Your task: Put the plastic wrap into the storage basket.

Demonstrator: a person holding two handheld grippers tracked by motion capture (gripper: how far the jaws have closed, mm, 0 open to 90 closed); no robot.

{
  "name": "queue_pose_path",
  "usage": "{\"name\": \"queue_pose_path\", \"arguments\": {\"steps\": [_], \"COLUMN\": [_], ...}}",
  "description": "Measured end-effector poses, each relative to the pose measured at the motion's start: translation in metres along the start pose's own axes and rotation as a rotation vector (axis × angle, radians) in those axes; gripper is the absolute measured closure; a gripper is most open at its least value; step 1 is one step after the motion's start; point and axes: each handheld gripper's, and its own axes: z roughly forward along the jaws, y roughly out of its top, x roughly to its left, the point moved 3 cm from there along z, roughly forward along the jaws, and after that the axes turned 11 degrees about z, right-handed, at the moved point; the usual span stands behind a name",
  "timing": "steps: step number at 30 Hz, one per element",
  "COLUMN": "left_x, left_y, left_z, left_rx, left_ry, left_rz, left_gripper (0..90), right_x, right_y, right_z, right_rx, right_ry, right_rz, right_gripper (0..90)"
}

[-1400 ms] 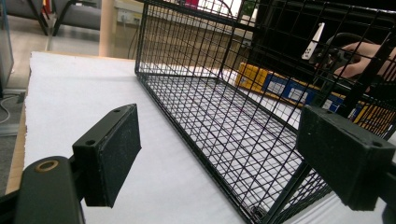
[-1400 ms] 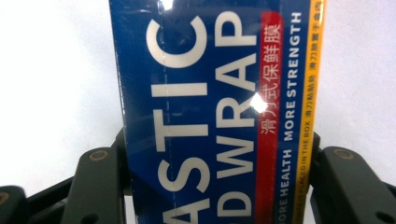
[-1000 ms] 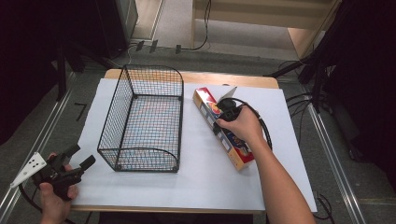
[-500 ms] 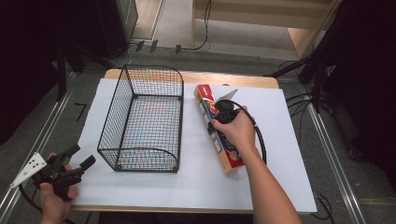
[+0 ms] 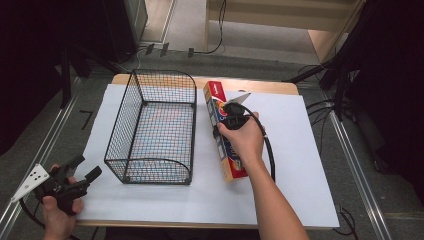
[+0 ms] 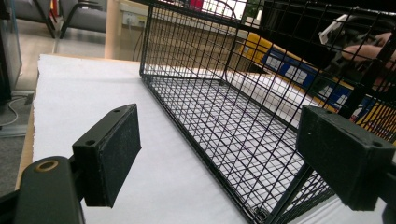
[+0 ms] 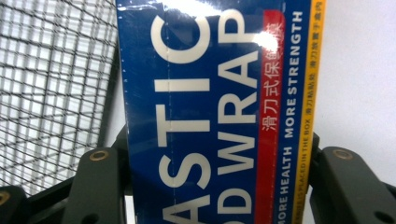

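1. The plastic wrap box (image 5: pixel 223 132) lies flat on the white-covered worktop (image 5: pixel 300 165), directly under the right gripper (image 5: pixel 231 117) and between its jaws; the wire basket (image 5: pixel 152 127) stands just to that gripper's left.
2. The right gripper seems clenched on the box, though pad contact is hard to confirm.
3. The left gripper (image 5: pixel 75 172), jaws spread and holding nothing, hovers at the worktop's near left corner, the basket ahead of it.
4. Compared with a second ago, the right gripper sits further along the box.

Both forearms are bare, no sleeves. The left gripper (image 5: pixel 70 176) is black with flat rectangular pads (image 6: pixel 114 154), a brass-ringed screw, and a grey dotted triangular plate (image 5: pixel 31 181). A black cable (image 5: pixel 270 150) loops from the right gripper (image 5: pixel 234 111).
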Motion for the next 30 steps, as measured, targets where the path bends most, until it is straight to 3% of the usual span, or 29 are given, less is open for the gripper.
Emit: {"name": "queue_pose_path", "arguments": {"steps": [10, 17, 30], "left_x": [0.0, -0.001, 0.0], "left_y": [0.0, 0.0, 0.0], "left_z": [0.0, 0.001, -0.001], "left_rx": [0.003, 0.005, -0.005], "left_ry": [-0.002, -0.004, 0.0], "left_rz": [0.004, 0.011, 0.012], "left_gripper": [14.2, 14.2, 14.2], "right_x": [0.013, 0.026, 0.048], "right_y": [0.003, 0.009, 0.011], "right_z": [-0.016, -0.036, -0.045], "right_rx": [-0.03, -0.065, -0.103], "right_ry": [0.016, 0.036, 0.087], "right_rz": [0.012, 0.017, 0.01], "right_gripper": [42.5, 42.4, 42.4]}}
